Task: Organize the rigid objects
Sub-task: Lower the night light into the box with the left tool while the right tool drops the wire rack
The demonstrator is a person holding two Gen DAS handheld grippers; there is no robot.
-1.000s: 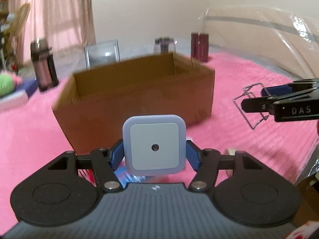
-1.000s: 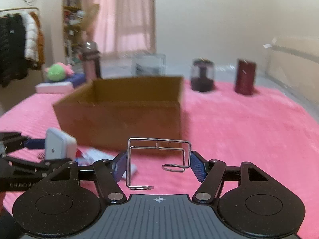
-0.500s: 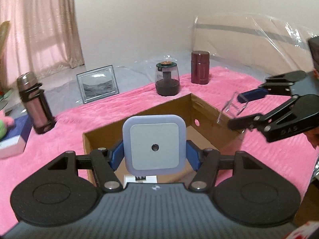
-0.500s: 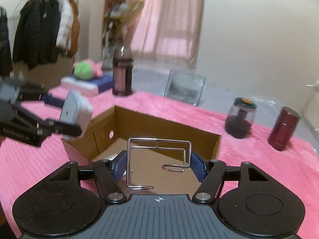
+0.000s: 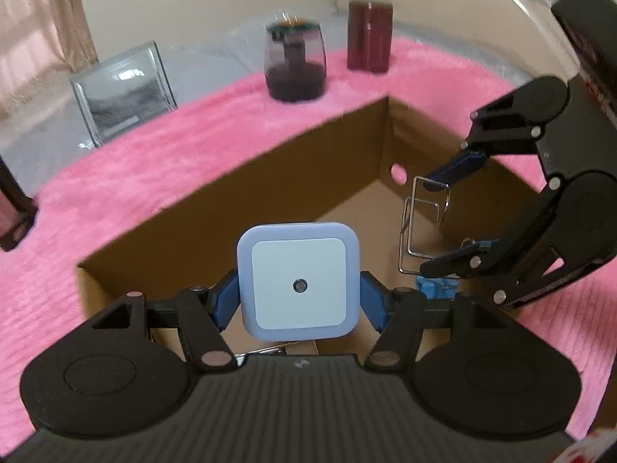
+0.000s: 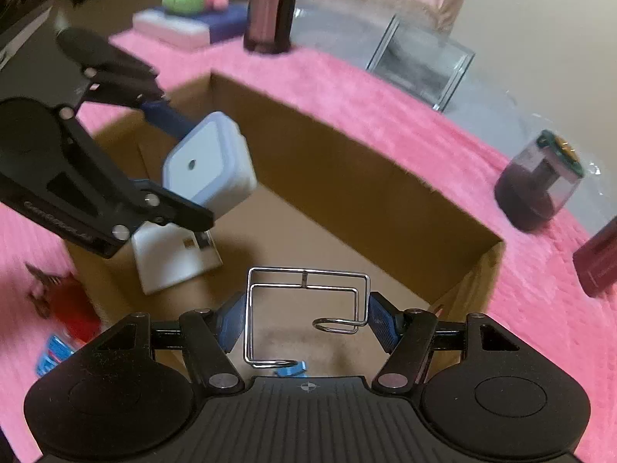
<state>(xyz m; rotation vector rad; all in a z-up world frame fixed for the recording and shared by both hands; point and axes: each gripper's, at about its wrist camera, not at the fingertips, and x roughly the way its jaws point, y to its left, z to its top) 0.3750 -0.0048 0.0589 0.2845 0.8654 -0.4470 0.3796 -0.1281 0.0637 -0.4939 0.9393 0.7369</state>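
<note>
My left gripper (image 5: 299, 301) is shut on a square white-and-blue night light (image 5: 297, 279) and holds it over the open cardboard box (image 5: 231, 193). It also shows in the right wrist view (image 6: 210, 166). My right gripper (image 6: 306, 322) is shut on a bent metal wire holder (image 6: 304, 308), also over the box (image 6: 385, 200). The wire holder shows in the left wrist view (image 5: 424, 227) at the box's right side. A white boxy item (image 6: 169, 258) and a small blue object (image 6: 289, 368) lie on the box floor.
The box sits on a pink fuzzy cover (image 5: 115, 177). Behind it stand a picture frame (image 5: 123, 92), a dark clear grinder (image 5: 295, 65), a maroon canister (image 5: 370, 34) and a dark bottle (image 6: 270, 11). Red and blue small items (image 6: 65, 316) lie left of the box.
Both grippers have moved forward and tilted down over the box, each still holding its object. The box interior now fills both views.
</note>
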